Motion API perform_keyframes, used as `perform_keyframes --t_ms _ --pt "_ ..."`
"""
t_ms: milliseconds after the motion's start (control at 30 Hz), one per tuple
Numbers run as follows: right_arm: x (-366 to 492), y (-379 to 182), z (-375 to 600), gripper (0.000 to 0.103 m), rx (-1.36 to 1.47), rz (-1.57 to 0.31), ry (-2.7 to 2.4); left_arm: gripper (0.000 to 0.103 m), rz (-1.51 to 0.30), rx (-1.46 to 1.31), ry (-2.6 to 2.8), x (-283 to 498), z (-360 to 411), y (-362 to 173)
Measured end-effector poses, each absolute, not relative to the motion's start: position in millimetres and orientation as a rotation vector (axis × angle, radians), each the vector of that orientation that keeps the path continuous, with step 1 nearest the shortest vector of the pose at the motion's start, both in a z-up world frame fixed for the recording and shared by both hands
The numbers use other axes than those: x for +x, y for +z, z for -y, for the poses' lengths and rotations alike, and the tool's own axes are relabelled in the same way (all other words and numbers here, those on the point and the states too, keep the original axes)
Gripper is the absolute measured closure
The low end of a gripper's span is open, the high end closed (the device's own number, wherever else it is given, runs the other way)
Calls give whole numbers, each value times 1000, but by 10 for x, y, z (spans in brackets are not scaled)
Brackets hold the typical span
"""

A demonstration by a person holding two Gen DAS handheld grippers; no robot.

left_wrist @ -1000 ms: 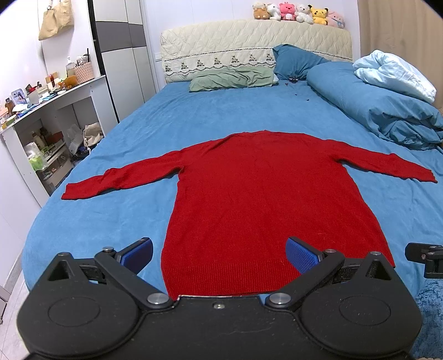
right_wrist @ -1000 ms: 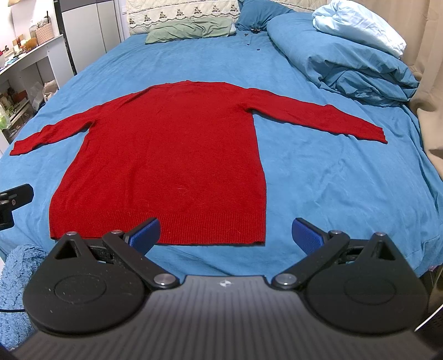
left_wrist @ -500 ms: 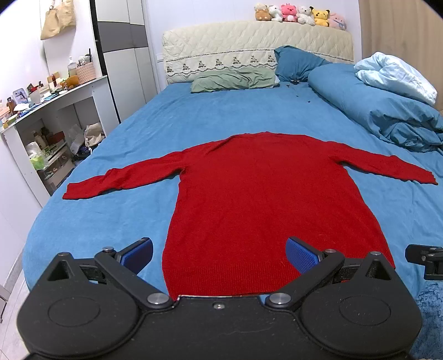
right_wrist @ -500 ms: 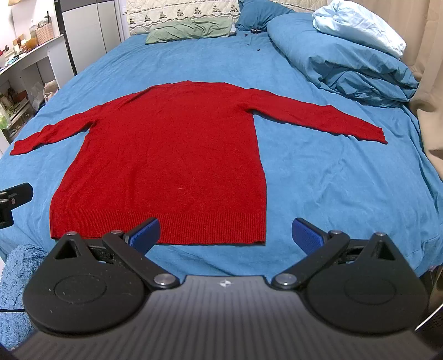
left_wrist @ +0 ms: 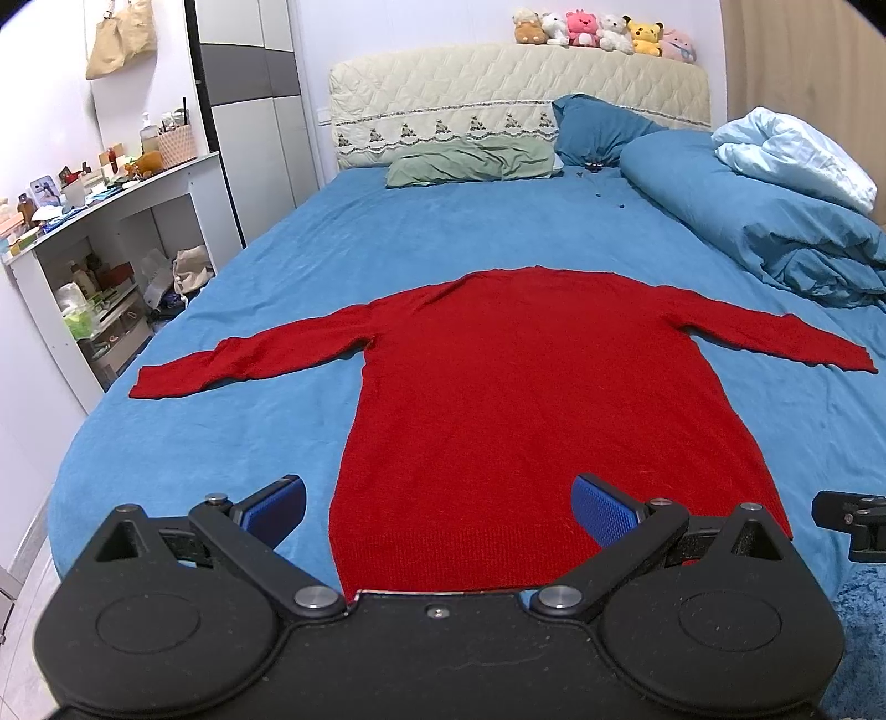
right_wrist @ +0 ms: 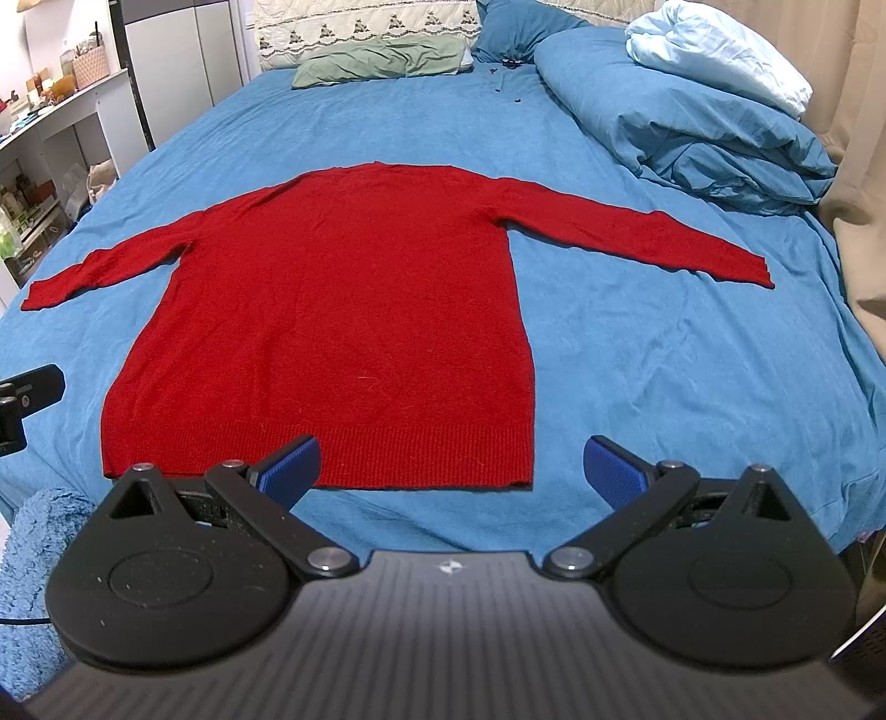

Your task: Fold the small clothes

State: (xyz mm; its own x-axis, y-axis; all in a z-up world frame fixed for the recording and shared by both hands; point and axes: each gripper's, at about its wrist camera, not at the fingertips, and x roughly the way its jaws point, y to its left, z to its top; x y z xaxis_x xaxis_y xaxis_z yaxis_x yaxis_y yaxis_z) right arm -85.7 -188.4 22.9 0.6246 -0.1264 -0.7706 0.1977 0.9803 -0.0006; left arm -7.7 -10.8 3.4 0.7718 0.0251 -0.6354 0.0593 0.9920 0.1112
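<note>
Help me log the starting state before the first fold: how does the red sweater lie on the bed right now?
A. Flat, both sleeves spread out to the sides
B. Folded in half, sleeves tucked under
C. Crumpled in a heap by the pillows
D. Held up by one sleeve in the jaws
A: the red sweater lies flat on the blue bed, a sleeve stretched out to each side, and both grippers' jaws stand open, holding nothing.

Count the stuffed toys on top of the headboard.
6, in a row along the right half of the headboard: brown, white, pink, white, yellow, pale pink. None looks hidden.
</note>
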Motion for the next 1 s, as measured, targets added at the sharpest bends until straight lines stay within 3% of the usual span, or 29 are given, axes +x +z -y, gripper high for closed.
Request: perform_keyframes --t_ms 300,533,733,1000 --pt "-846 368 1855 0 87 -856 -198 0 -657 128 -20 -98 151 135" --pt "-611 690 2363 0 174 -785 -248 0 -531 130 -73 275 424 584" --pt "-146 705 3231 0 278 -694 -384 0 -445 173 -170 1081 915 736" --pt "462 6 4484 0 421 -601 -559 0 -599 128 -280 2595 1627 165"
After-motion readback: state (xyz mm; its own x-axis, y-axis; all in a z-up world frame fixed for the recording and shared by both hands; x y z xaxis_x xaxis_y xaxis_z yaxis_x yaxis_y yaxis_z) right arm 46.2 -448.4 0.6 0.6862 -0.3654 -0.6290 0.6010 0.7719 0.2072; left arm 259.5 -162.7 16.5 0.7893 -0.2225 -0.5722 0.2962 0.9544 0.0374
